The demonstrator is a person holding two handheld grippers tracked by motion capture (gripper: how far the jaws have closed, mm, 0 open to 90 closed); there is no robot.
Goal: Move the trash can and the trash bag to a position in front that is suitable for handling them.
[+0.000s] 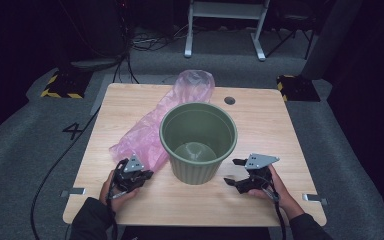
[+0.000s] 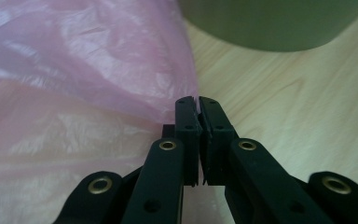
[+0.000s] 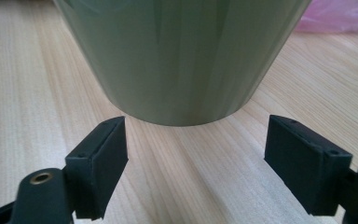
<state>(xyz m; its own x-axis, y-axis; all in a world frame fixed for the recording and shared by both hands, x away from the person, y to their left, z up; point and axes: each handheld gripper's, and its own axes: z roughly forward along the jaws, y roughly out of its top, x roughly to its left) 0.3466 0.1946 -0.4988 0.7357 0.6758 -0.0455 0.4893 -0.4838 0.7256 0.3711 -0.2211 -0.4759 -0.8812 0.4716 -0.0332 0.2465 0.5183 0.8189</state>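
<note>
A green plastic bucket (image 1: 196,170) stands upright in the middle of the wooden table (image 1: 260,125), with nothing in it. A crumpled pink plastic bag (image 1: 147,131) lies to its left and stretches toward the far edge. My left gripper (image 1: 147,174) is at the bag's near end. In the left gripper view its jaws (image 2: 196,100) are shut together at the edge of the bag (image 2: 74,70), and the film appears pinched between them. My right gripper (image 1: 233,171) stands open on the bucket's right side. Its pads (image 3: 100,163) sit just short of the bucket's base (image 3: 182,56), not touching it.
A round cable hole (image 1: 229,100) sits near the table's far edge. Bare wood (image 1: 200,205) lies between the bucket and the near edge. Beyond the table are floor cables, a white frame's legs (image 1: 223,30) and yellow-black striped blocks (image 1: 60,86).
</note>
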